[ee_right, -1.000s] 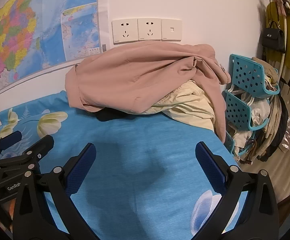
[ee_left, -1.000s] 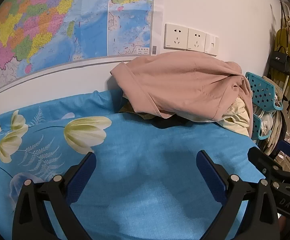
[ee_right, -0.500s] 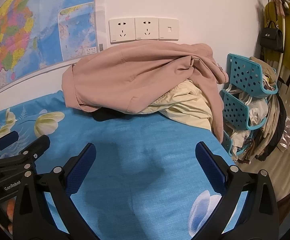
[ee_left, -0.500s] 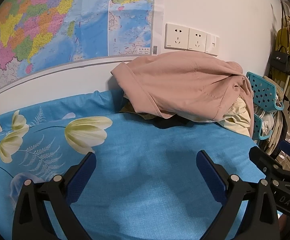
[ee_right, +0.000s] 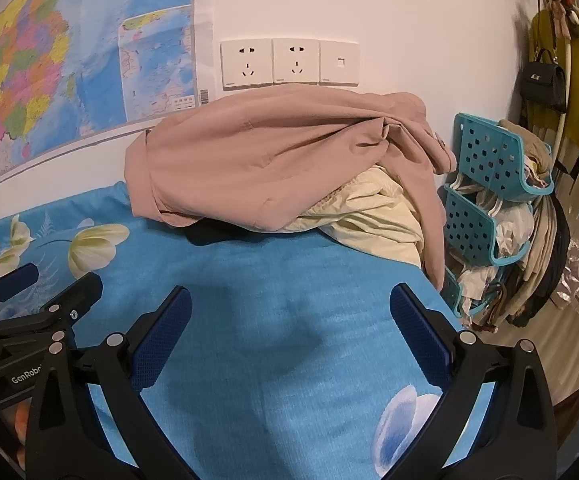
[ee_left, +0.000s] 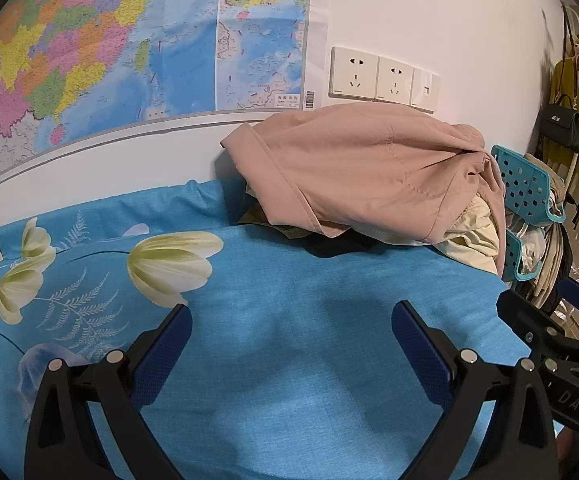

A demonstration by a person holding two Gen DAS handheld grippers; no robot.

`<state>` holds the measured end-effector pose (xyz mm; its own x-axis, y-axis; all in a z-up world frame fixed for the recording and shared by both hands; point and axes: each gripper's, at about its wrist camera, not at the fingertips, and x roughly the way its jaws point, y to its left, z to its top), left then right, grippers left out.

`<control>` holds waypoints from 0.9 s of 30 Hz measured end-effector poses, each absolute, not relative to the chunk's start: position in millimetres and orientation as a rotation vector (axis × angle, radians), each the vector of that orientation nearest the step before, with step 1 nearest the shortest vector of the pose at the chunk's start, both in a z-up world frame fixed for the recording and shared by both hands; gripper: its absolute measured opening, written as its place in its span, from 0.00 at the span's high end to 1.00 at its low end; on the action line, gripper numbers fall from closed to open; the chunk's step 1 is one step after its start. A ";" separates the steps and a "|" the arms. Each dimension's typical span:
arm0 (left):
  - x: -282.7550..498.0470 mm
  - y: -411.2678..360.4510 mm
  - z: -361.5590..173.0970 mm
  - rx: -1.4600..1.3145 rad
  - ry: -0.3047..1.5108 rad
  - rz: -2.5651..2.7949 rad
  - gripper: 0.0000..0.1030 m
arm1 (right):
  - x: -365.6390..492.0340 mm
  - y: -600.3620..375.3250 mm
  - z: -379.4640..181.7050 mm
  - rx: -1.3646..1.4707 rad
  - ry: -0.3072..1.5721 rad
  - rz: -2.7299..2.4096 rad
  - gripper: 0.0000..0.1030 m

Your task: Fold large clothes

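A pile of clothes lies against the far wall on the blue flowered sheet (ee_left: 289, 320). A large pink garment (ee_left: 361, 172) (ee_right: 273, 164) tops the pile, over a cream garment (ee_left: 473, 240) (ee_right: 373, 220) and something dark beneath. My left gripper (ee_left: 291, 320) is open and empty above the sheet, short of the pile. My right gripper (ee_right: 289, 312) is open and empty too, to the right of the left one. The right gripper shows at the right edge of the left wrist view (ee_left: 561, 340); the left one shows at the left edge of the right wrist view (ee_right: 29, 308).
Teal perforated baskets (ee_right: 489, 184) full of clothes stand beyond the bed's right edge. Hanging yellow clothes and a black handbag (ee_right: 541, 80) are further right. A map (ee_left: 109, 60) and wall sockets (ee_right: 289, 62) are on the wall behind the pile.
Both grippers have drifted slightly closer to the pile, the right one shifting a little rightward. Both stay open and empty.
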<state>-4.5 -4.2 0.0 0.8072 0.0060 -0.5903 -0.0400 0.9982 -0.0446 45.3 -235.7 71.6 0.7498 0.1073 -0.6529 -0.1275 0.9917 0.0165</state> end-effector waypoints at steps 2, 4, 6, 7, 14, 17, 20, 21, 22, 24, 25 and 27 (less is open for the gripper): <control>-4.3 -4.6 -0.1 -0.056 0.632 0.025 0.06 | 45.0 -234.2 72.0 -0.034 0.710 0.127 0.05; -4.1 -4.6 -0.5 -0.054 0.634 0.025 0.06 | 45.9 -233.4 71.9 -0.038 0.710 0.126 0.05; -3.1 -4.9 -1.1 -0.056 0.639 0.023 0.06 | 47.0 -233.5 71.9 -0.038 0.711 0.124 0.05; -2.7 -5.4 -1.0 -0.057 0.640 0.022 0.06 | 47.1 -233.5 71.9 -0.037 0.710 0.126 0.05; 1.0 -5.4 -2.7 -0.061 0.646 0.023 0.06 | 48.8 -232.4 71.0 -0.046 0.710 0.124 0.05; 3.3 -4.6 -4.4 -0.066 0.652 0.023 0.06 | 49.9 -233.0 70.4 -0.049 0.711 0.124 0.05; 4.7 -4.5 -5.6 -0.068 0.657 0.023 0.06 | 52.0 -232.8 69.4 -0.052 0.710 0.127 0.05; 5.8 -4.0 -5.8 -0.070 0.660 0.024 0.06 | 51.6 -232.7 69.2 -0.054 0.710 0.127 0.05; 6.6 -3.9 -6.3 -0.072 0.663 0.021 0.06 | 52.9 -232.7 68.6 -0.058 0.711 0.126 0.05; 8.4 -3.2 -7.2 -0.073 0.668 0.024 0.06 | 54.1 -232.2 67.9 -0.060 0.710 0.129 0.05; 10.1 -2.6 -7.4 -0.074 0.670 0.025 0.06 | 54.6 -231.9 67.6 -0.063 0.708 0.130 0.05; 12.0 -2.0 -7.8 -0.078 0.673 0.026 0.06 | 55.3 -230.8 68.2 -0.070 0.703 0.135 0.05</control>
